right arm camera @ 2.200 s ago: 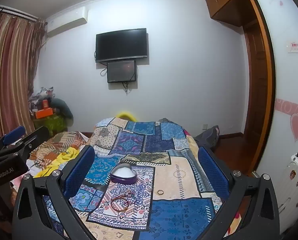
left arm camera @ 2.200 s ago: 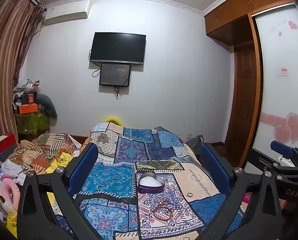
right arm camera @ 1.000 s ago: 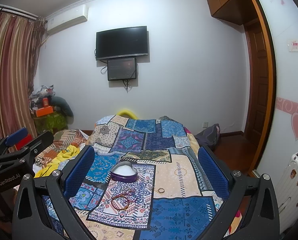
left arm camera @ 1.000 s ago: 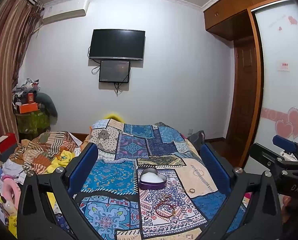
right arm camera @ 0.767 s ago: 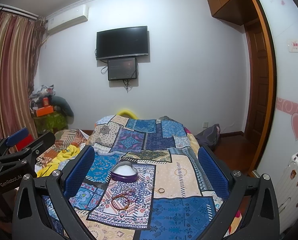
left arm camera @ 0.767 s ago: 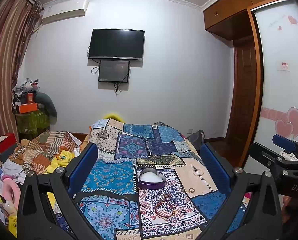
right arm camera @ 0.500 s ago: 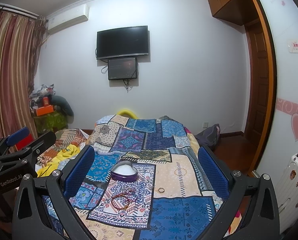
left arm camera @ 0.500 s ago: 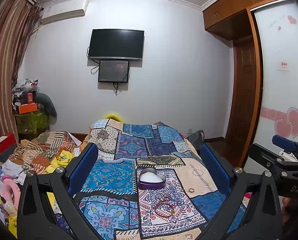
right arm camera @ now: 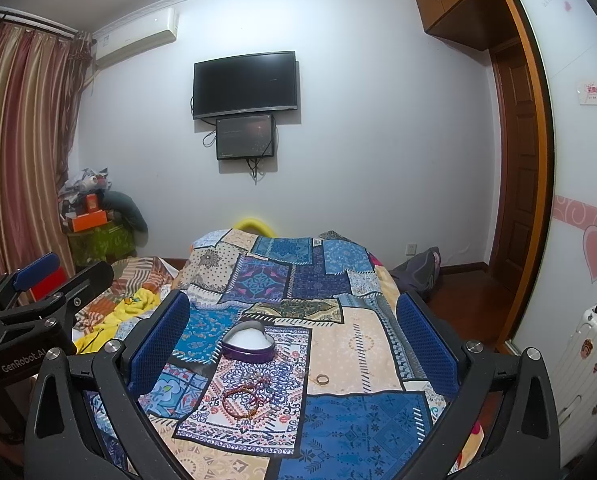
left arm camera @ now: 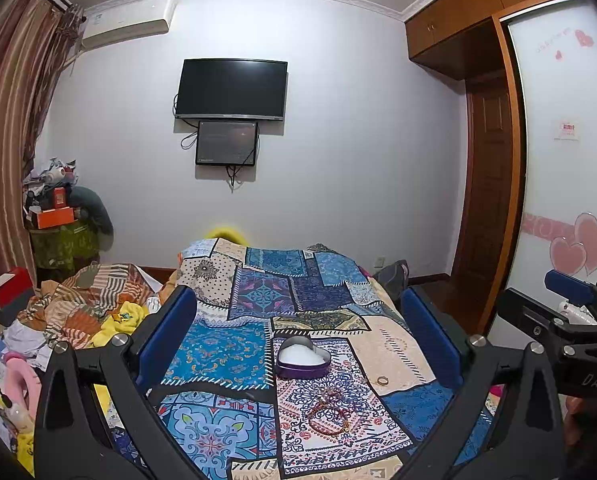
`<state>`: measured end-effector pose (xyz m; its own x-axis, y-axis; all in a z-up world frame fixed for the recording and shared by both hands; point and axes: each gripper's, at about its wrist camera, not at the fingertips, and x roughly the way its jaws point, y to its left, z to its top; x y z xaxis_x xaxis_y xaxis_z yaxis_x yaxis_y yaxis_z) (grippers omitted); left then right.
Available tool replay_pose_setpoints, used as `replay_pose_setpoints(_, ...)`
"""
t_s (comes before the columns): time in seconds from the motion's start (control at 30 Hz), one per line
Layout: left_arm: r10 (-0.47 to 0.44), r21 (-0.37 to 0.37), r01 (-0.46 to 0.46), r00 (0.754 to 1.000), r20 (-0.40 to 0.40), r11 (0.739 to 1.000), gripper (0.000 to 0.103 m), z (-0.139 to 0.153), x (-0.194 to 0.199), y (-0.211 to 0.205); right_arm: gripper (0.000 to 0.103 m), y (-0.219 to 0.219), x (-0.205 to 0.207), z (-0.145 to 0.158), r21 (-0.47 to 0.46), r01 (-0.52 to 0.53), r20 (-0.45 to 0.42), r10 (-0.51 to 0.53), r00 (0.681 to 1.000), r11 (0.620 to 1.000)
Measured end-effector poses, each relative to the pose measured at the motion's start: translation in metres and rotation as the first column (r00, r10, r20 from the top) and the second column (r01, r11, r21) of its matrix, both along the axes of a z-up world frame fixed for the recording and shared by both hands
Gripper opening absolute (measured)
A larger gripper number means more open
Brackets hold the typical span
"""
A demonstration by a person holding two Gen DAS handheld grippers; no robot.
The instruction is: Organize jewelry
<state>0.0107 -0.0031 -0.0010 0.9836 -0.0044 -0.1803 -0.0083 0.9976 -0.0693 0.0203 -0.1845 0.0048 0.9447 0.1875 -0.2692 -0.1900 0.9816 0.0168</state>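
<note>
A purple heart-shaped box [left arm camera: 302,360] with white lining lies open on the patchwork bedspread [left arm camera: 226,352]; it also shows in the right wrist view [right arm camera: 248,346]. A beaded bracelet [left arm camera: 328,416] lies in front of it, seen again in the right wrist view [right arm camera: 242,400]. A small gold ring [left arm camera: 381,380] lies to the right, also in the right wrist view [right arm camera: 322,379]. My left gripper [left arm camera: 298,340] and right gripper [right arm camera: 292,340] are both open and empty, held above the bed short of the jewelry.
A heap of clothes [left arm camera: 78,312] lies left of the bed. A cluttered stand [left arm camera: 58,236] is in the left corner. A wardrobe [left arm camera: 562,160] and white suitcase [right arm camera: 586,360] stand on the right. A TV [left arm camera: 231,90] hangs on the far wall.
Both views have shifted only slightly. The jewelry and box lie where they were, and both grippers have stayed open.
</note>
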Motion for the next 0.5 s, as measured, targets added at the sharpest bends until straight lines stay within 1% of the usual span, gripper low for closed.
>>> replay_pose_setpoints(0.5,0.001,-0.004,-0.001,1.000,-0.006,1.000,0.103,-0.0009,-0.0002,0.0011,0.103,0.0006,0.0006,-0.0026,-0.002,-0.002,-0.007,0.002,1.000,1.000)
